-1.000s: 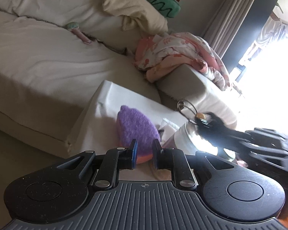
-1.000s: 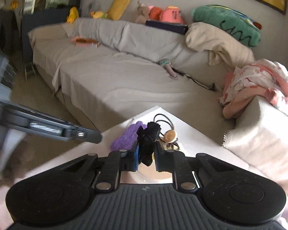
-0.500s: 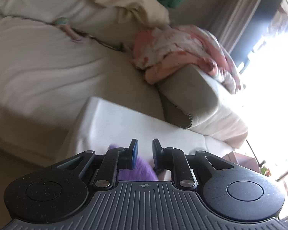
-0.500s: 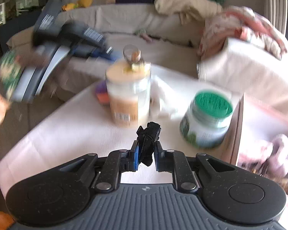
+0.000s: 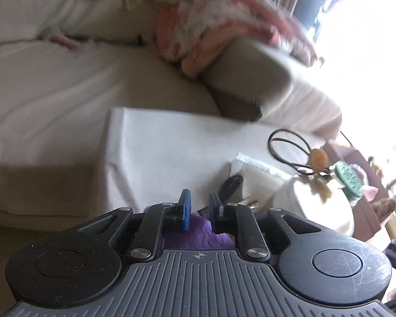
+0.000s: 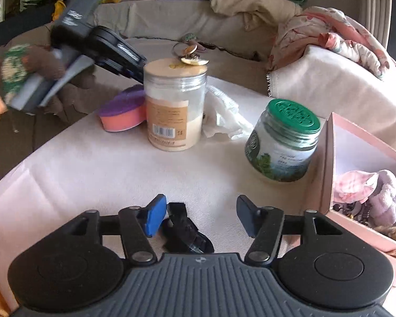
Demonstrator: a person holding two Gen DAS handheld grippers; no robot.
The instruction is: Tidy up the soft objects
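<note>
My right gripper (image 6: 199,215) is open above the white-covered table (image 6: 92,163). A small black soft piece (image 6: 186,233) lies loose between its fingers, against the left pad. A purple and pink sponge (image 6: 122,108) lies at the table's far left. My left gripper (image 5: 199,210) hangs just above the sponge's purple top (image 5: 198,233), jaws a narrow gap apart and empty; it also shows in the right wrist view (image 6: 103,50). A pink box (image 6: 361,163) at the right holds pink soft items (image 6: 369,190).
A tall clear jar (image 6: 175,103) with a cream lid carries hair ties with round charms (image 6: 188,55). A green-lidded jar (image 6: 283,142) stands beside the box. A white crumpled cloth (image 6: 224,113) lies behind the jars. A sofa (image 5: 66,84) with blankets lies beyond.
My right gripper swung from the tall jar to the near table and opened, letting go of the black piece. My left gripper came down closer over the purple sponge.
</note>
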